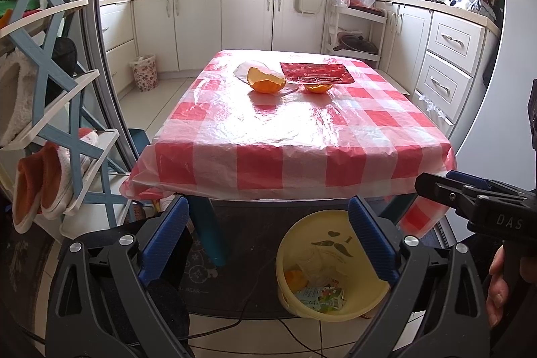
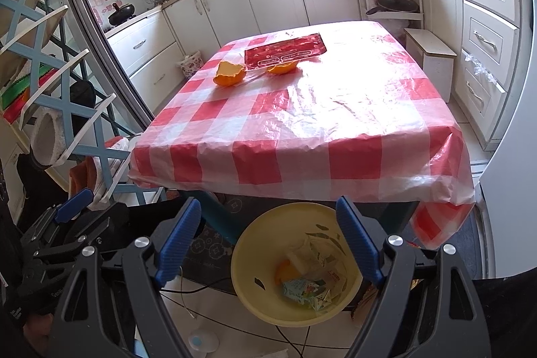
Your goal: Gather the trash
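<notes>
Trash left to collect sits at the far end of the table (image 2: 302,130): a large orange peel (image 2: 229,74), a smaller orange peel (image 2: 282,67) just beside it, and a flat red packet (image 2: 285,52) whose near edge overlaps the smaller peel. In the left wrist view a pale wrapper (image 1: 250,66) lies behind the large peel. Below the table's near edge stands my yellow bin (image 2: 265,260), already holding an orange scrap and crumpled cartons.

My right gripper (image 2: 268,244) hangs above the bin, jaws spread wide with nothing between them. My left gripper (image 1: 268,244) is likewise spread and empty, low in front of the table.

The risks, as I judge them: everything lies well apart from me, across a glossy, wrinkled plastic tablecloth (image 2: 335,109). A low reach could snag the loose film and drag it, sliding the peels off. The packet lies flat, so my fingers may scrape the cloth instead of getting under it. The cupped peels could roll or squirt out of a pinch. Pulling the packet first would likely tip the smaller peel. The carry back is long; a weak grip drops litter short of the bin.
</notes>
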A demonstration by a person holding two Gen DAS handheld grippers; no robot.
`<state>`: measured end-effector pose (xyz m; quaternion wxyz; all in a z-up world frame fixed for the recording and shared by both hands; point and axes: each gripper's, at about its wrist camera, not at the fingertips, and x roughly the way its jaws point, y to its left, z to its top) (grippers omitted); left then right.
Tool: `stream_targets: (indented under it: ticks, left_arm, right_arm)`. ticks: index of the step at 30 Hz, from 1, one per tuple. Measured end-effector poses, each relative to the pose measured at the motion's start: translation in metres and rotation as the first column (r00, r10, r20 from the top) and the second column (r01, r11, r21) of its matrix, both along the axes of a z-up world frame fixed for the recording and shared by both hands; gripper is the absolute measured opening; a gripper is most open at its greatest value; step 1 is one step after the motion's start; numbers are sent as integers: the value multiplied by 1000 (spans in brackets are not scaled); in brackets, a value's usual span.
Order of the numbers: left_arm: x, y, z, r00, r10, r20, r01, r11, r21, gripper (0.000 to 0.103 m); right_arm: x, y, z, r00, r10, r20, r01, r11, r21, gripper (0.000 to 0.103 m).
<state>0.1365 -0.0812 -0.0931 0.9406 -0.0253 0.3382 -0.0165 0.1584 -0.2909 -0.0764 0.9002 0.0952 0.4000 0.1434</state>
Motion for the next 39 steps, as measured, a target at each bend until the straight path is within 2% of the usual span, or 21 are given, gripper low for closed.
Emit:
stream_targets:
  ticks: [7,16,21,27,34,38,39]
  left_arm:
    - [2,5,0,1000,7,3,-7,1000,-16,92]
    - [26,38,-2,994,104,-12,-105,990,-91,93]
    - [50,52,-4,989,145,-29,-147,983,-107,94]
    - [85,61,-6,984,163,-66,-171,974,-151,94]
    - [140,62,-6,980,173,-100,-194,944,-267,94]
    - [179,53,-6,979,181,-92,-200,939,-281,94]
    - [190,51,-8,978,183,-100,-205,935,-290,94]
  right_arm:
    - [5,3,0,1000,-1,3,1,999,33,80]
    - [36,2,-4,999,5,-32,-2,995,102,80]
    - [89,-15,-12,992,-21,-123,53,964,262,80]
    - [177,-41,-15,973,-108,-202,181,906,383,80]
    - [263,-53,-27,958,-151,-244,243,880,408,80]
    - [287,-57,-41,949,-127,-290,251,859,446,79]
    - [292,-56,-44,949,-118,-293,246,859,450,76]
